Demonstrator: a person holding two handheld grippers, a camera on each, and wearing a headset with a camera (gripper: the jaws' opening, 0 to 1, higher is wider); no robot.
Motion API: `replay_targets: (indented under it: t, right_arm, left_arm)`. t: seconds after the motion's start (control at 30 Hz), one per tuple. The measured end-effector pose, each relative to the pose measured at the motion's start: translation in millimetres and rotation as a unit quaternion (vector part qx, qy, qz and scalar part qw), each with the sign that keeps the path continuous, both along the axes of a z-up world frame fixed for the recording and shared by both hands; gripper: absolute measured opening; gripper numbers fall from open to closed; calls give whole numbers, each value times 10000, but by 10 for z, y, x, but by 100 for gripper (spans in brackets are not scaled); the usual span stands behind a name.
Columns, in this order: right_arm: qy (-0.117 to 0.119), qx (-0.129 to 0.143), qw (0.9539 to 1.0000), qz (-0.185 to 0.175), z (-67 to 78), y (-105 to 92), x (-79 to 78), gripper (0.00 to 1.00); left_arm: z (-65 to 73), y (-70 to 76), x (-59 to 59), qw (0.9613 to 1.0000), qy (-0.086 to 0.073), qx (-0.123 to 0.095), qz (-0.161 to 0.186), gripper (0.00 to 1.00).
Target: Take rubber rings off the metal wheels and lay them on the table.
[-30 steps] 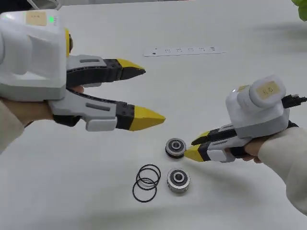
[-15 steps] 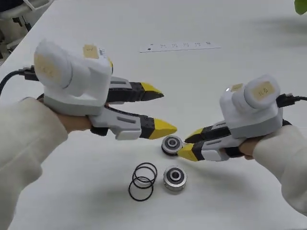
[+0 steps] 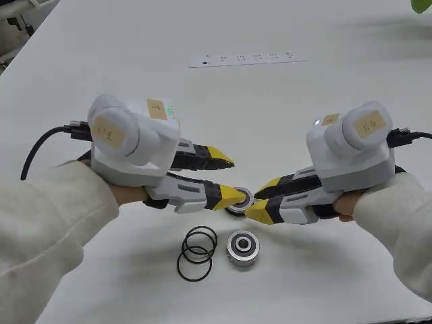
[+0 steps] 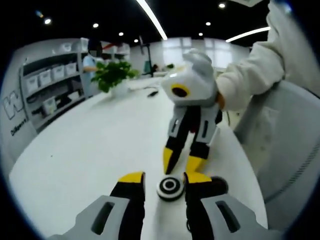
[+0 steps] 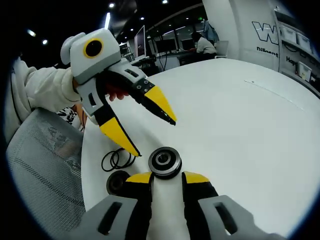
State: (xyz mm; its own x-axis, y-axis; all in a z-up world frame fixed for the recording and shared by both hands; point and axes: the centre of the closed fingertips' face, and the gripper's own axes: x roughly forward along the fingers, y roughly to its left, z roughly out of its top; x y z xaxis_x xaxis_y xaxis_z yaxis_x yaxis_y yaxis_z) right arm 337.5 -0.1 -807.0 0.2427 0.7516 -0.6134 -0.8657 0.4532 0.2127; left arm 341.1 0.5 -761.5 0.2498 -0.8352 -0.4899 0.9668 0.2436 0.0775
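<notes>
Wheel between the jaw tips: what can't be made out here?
Wheel, head view: mostly covered by left gripper and right gripper tips; ring on or off unclear.
Same wheel, gripper views: rim dark; ring or bare groove unclear.
Loose rings, head view: overlapping, count uncertain.
Second wheel, right gripper view: dark, partly behind jaw.

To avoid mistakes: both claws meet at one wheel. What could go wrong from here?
The wheel sits between the left claw and right claw; pinched, it might slip out. The claw tips are close and could collide. A slip could scatter the rings nearby.
</notes>
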Motion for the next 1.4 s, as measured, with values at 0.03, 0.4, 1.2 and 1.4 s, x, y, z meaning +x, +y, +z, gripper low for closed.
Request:
replay_targets:
  t: [0.03,0.4,1.2,1.4]
  right_arm:
    - [-3,24,10000,9,6,6,-3,20]
    - [21,19,10000,9,-8,10,-17,18]
    - [-80,-128,9998,117,-54,-9,-55,1]
    - [-154,-195,9995,175,-59,-5,-47,1]
  left_arm:
    - [-20,-6,3,10000,11,14,7,31]
    - [-238,4,-1,9998,138,148,36,17]
    - [-290,35,-56,9996,262,51,123,14]
    - [-298,38,-49,9995,268,49,149,14]
